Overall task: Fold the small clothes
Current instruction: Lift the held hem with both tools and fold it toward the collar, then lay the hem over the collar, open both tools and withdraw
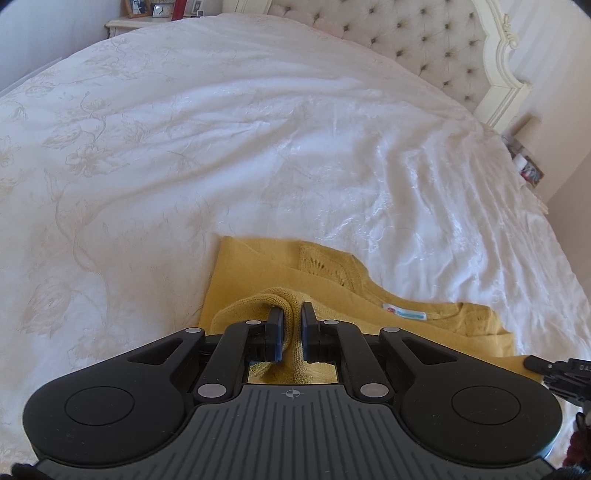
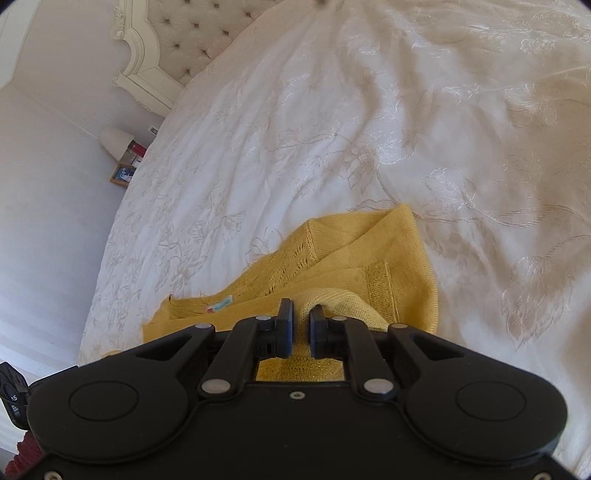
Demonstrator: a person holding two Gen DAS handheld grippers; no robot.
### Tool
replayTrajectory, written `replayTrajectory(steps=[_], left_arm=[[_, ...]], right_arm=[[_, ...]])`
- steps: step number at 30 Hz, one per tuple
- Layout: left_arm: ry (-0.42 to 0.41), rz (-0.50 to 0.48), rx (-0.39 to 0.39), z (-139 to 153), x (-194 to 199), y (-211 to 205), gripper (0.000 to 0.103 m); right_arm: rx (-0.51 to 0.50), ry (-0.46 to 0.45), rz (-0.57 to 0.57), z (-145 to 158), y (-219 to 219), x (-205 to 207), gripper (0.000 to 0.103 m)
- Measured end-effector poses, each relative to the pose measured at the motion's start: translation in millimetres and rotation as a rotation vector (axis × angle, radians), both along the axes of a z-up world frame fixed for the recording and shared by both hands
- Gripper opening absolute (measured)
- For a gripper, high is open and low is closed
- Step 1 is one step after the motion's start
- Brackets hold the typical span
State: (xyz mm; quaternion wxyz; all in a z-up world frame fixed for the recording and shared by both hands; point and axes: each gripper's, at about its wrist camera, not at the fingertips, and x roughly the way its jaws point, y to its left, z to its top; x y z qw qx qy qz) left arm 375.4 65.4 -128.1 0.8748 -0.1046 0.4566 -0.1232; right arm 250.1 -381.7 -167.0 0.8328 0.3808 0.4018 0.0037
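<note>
A mustard-yellow knit sweater (image 1: 258,273) lies partly folded on the white bedspread (image 1: 221,147), close in front of both grippers. Its neck label (image 1: 404,313) faces up. My left gripper (image 1: 291,310) is shut on a raised fold of the knit, which fills the narrow gap between its pads. In the right wrist view the same sweater (image 2: 369,251) shows its label (image 2: 221,304) at the left. My right gripper (image 2: 301,306) stands nearly closed with a hump of the knit between its pads. The sweater's near edge is hidden under both gripper bodies.
The embroidered bedspread (image 2: 369,129) stretches far beyond the sweater. A tufted headboard (image 1: 406,44) closes the bed's end. A nightstand (image 1: 129,24) carries picture frames. A lamp (image 2: 114,142) and a framed photo (image 2: 122,173) stand beside the bed by the wall.
</note>
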Motion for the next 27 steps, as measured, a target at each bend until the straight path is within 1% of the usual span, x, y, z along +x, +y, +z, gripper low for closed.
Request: replayTrajectory(steps=[1,2,3,4,5,6,7,8,9,10,13,16,18,20,23,27], left_arm=[[0.017,0.007,0.004,-4.7,5.0,0.1,0.011],[0.037,0.015,0.003,-10.4,11.9,1.2,0.014],[0.045,0.025,0.008,-13.6,15.2,1.9,0.018],[0.043,0.039,0.017,-15.8,18.3,3.3,0.030],[0.031,0.057,0.024,-17.6,21.5,6.5,0.037],[0.015,0.067,0.023,-17.4,22.6,9.0,0.039],[0.004,0.073,0.024,-16.8,23.2,10.9,0.041],[-0.005,0.077,0.030,-15.4,23.8,12.2,0.046],[-0.013,0.074,0.041,-13.3,23.4,13.4,0.048],[-0.024,0.066,0.055,-10.2,23.1,12.3,0.049],[-0.062,0.016,0.097,0.2,9.7,6.5,0.050],[-0.088,-0.065,0.150,3.4,-11.1,-5.8,0.051],[-0.090,-0.115,0.176,0.3,-28.7,-15.0,0.051],[-0.072,-0.162,0.190,-7.0,-47.9,-23.8,0.051],[-0.029,-0.210,0.199,-21.1,-66.2,-33.2,0.051],[0.019,-0.259,0.222,-42.1,-71.1,-41.7,0.051]], right_arm=[[-0.001,0.012,-0.001,-3.4,-0.4,4.7,0.022],[0.002,0.020,-0.003,-6.8,-1.2,8.7,0.022],[-0.001,0.031,-0.008,-9.8,-2.0,12.5,0.023],[-0.008,0.042,-0.013,-12.8,-3.2,16.0,0.024],[-0.016,0.051,-0.017,-15.0,-4.4,18.6,0.028],[-0.029,0.060,-0.024,-16.8,-5.5,19.5,0.033],[-0.036,0.058,-0.029,-18.0,-6.9,19.9,0.049],[-0.046,0.051,-0.035,-18.1,-8.4,19.4,0.062],[-0.060,0.039,-0.044,-17.0,-9.7,18.5,0.065],[-0.075,0.026,-0.050,-14.6,-10.7,15.9,0.067],[-0.131,0.005,-0.059,-5.5,-9.8,7.6,0.067],[-0.214,-0.026,-0.003,7.7,3.4,-3.9,0.067],[-0.257,-0.030,0.045,12.0,16.3,-11.0,0.067],[-0.301,-0.026,0.104,13.5,33.5,-17.0,0.067],[-0.339,-0.005,0.179,7.8,55.6,-25.3,0.067],[-0.408,0.035,0.285,-6.5,82.7,-26.3,0.067]])
